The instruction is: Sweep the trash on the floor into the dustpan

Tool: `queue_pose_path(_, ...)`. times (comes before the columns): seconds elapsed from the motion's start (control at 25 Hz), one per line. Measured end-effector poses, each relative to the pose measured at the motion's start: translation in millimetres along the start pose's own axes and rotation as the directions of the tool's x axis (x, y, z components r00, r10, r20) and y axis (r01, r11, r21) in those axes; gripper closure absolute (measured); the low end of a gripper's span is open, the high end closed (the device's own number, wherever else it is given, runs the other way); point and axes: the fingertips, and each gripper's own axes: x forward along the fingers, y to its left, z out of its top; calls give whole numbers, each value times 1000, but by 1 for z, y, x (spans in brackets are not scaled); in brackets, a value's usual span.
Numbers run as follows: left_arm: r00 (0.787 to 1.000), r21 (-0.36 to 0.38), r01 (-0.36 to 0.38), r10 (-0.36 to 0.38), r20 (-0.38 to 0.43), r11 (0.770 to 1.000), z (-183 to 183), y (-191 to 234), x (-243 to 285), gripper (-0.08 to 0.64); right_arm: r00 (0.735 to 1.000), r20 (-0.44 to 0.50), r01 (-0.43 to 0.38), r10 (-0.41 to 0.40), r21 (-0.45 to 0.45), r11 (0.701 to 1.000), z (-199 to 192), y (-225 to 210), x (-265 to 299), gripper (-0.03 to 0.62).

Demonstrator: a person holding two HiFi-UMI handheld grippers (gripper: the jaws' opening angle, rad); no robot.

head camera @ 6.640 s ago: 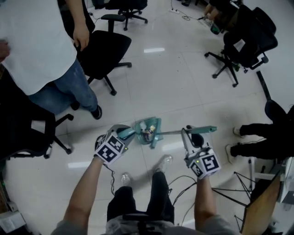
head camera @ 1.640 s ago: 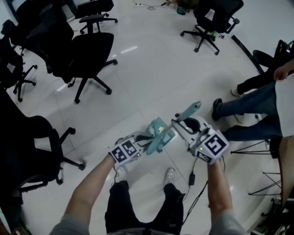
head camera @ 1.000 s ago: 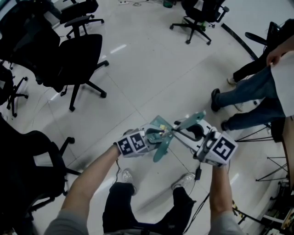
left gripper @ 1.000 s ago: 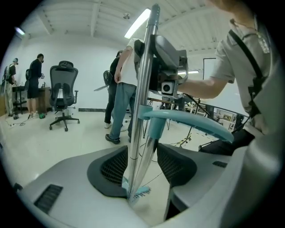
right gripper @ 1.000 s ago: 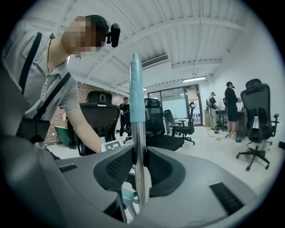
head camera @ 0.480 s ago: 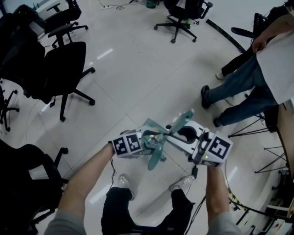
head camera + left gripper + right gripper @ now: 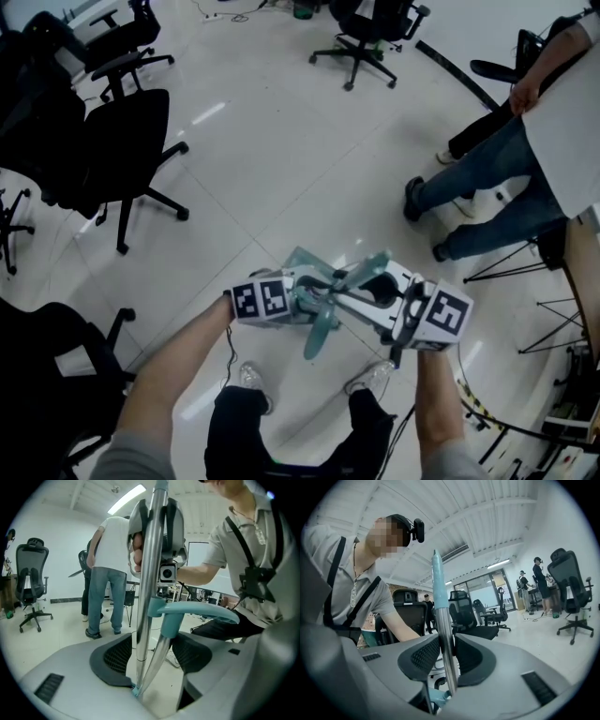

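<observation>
The teal dustpan (image 7: 302, 272) hangs off the floor between my two grippers. My left gripper (image 7: 305, 300) is open; its jaws have just been opening. Two shafts stand loose between its dark pads (image 7: 117, 656): the upright metal broom pole (image 7: 149, 573) and the slanted dustpan handle (image 7: 161, 648) with its teal grip (image 7: 197, 612). Neither pad touches them. My right gripper (image 7: 382, 298) is shut on the broom pole (image 7: 446, 653), whose teal end (image 7: 438, 583) points up past the jaws. No trash shows on the floor.
Black office chairs (image 7: 122, 141) stand at the left, and another (image 7: 366, 28) at the far side. A person in jeans (image 7: 487, 187) stands close at the right, beside tripod legs (image 7: 553, 342). My shoes (image 7: 251, 377) are below the grippers.
The two grippers have drawn closer together, so the broom pole now crosses the dustpan at the left gripper. The view has swung, bringing the standing person nearer at the right.
</observation>
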Motion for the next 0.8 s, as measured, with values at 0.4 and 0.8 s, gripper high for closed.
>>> queue_pose_path(0.4,999,47,15,-17,31,999,6,-2,3,331,1000,5,-2,2,8,1000,1,1,-9,489)
queue_pose_path(0.8,1000,7,-14,14,21,1000,3,7,-1,365,1000,-16,16,-16,-9,1000,0,2,-9,481)
